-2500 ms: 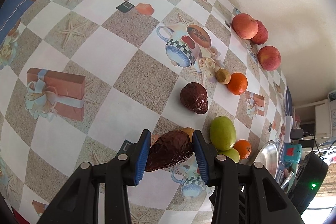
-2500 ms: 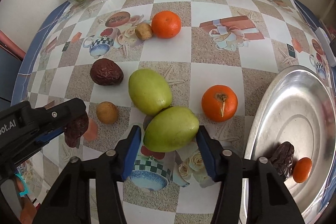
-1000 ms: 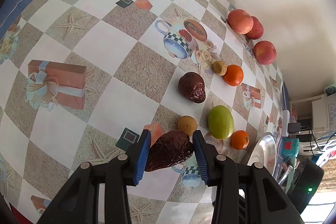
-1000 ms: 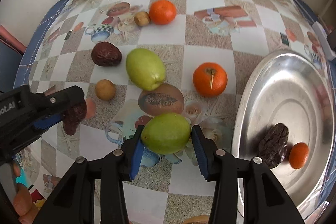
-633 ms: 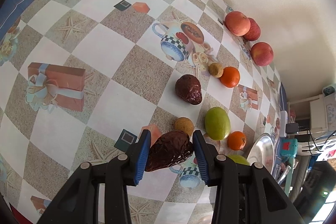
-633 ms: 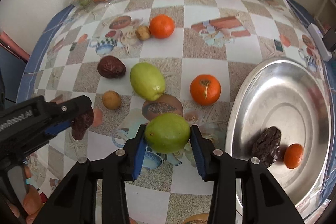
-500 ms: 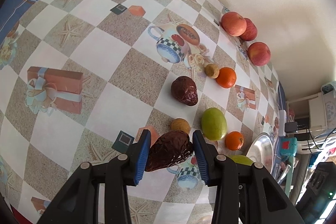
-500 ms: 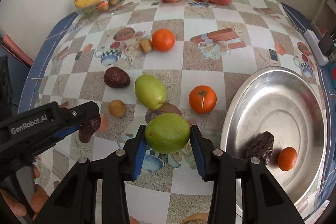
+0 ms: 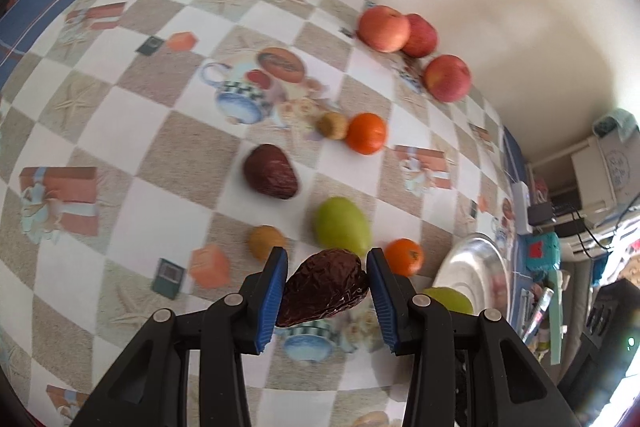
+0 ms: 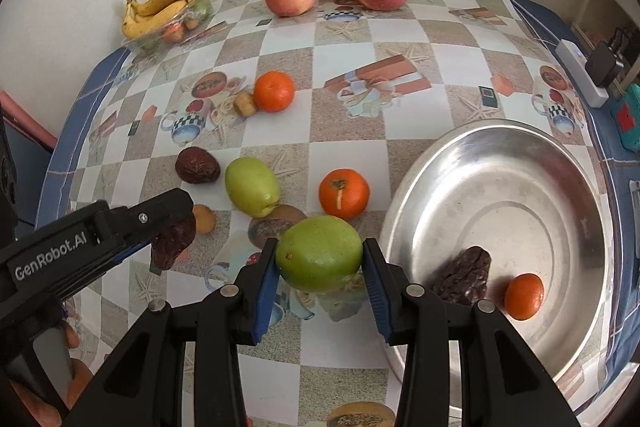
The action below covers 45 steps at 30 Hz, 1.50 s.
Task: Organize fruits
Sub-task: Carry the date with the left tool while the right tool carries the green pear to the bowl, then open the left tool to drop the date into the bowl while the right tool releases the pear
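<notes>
— Right wrist view first: why is the green fruit (image 10: 319,253) up off the cloth?

— The right gripper (image 10: 320,269) is clenched on it, just beside the steel bowl (image 10: 568,187), where a dark wrinkled fruit (image 10: 464,277) and a small orange (image 10: 524,291) already lie. I'd guess it goes there too.

— And the other claw?

— The left gripper (image 9: 327,287) grasps a wrinkled brown fruit (image 9: 324,287), held above the table, likely waiting its turn. Loose fruit sits on the checked tablecloth (image 10: 400,131).

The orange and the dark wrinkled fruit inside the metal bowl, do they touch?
Apart. The right wrist view shows bare metal between the orange and the dark fruit in the bowl.
</notes>
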Motion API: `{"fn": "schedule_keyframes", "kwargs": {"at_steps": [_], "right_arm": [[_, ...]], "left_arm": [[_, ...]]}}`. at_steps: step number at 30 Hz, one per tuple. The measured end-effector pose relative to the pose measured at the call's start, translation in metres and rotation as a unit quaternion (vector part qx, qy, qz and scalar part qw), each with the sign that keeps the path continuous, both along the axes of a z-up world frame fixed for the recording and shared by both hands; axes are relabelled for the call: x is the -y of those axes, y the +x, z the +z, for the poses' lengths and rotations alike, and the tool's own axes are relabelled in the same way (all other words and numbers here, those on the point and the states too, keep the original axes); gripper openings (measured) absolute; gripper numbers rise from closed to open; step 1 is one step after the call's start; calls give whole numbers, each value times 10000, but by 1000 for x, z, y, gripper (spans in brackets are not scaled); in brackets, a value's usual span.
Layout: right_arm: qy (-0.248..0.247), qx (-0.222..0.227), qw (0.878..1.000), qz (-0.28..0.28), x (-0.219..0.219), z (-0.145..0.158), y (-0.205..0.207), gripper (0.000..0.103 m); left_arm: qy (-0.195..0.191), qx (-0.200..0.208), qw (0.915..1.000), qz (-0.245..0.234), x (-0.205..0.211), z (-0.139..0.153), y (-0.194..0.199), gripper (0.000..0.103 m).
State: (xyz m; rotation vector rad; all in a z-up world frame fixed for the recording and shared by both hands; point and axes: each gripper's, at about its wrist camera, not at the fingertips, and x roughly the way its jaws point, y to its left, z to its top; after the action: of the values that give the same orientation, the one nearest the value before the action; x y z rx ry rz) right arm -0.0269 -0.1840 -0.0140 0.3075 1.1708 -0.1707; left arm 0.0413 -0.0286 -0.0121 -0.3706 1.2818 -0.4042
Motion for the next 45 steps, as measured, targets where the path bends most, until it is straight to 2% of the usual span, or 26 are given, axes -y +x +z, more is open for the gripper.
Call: {"fn": "schedule_keyframes", "kwargs": {"at_steps": [4, 11, 19, 22, 25, 27, 32, 36, 37, 39, 40, 44, 45], "right_arm": [[-117, 20, 9997, -205, 15, 4, -4, 43], [144, 135, 9967, -789, 54, 9, -16, 43], [-83, -12, 9834, -1812, 118, 6, -42, 43], [-15, -52, 9796, -2008, 134, 2, -50, 43], [-1, -105, 9774, -2112, 143, -2, -54, 43], [44, -130, 9763, -2161, 146, -5, -55, 43], [43, -182, 9773, -2108, 144, -7, -53, 43], [-37, -175, 9782, -2068, 141, -6, -53, 44], [-65, -157, 9786, -2051, 140, -5, -52, 45], [-92, -126, 9798, -1995, 138, -4, -52, 61], [-101, -115, 9802, -1977, 137, -3, -51, 62], [-164, -174, 9816, -1894, 133, -5, -49, 63], [-179, -190, 9818, -1881, 132, -6, -48, 66]], "left_arm": [[-45, 71, 9998, -189, 16, 5, -4, 44], [-29, 275, 9975, -656, 57, 14, -11, 44], [30, 478, 9842, -1705, 138, 13, -33, 43], [79, 543, 9814, -1840, 152, 12, -37, 45], [40, 450, 9816, -1853, 152, 8, -37, 46], [-1, 371, 9826, -1821, 150, 6, -35, 53], [-66, 328, 9841, -1745, 143, 5, -35, 58], [-61, 328, 9858, -1649, 134, 7, -33, 68], [-45, 327, 9865, -1602, 130, 7, -32, 69], [-20, 334, 9875, -1543, 125, 8, -30, 73], [11, 342, 9878, -1518, 123, 8, -30, 74], [213, 410, 9895, -1370, 110, 8, -26, 89], [273, 422, 9899, -1322, 107, 8, -24, 93]]}}
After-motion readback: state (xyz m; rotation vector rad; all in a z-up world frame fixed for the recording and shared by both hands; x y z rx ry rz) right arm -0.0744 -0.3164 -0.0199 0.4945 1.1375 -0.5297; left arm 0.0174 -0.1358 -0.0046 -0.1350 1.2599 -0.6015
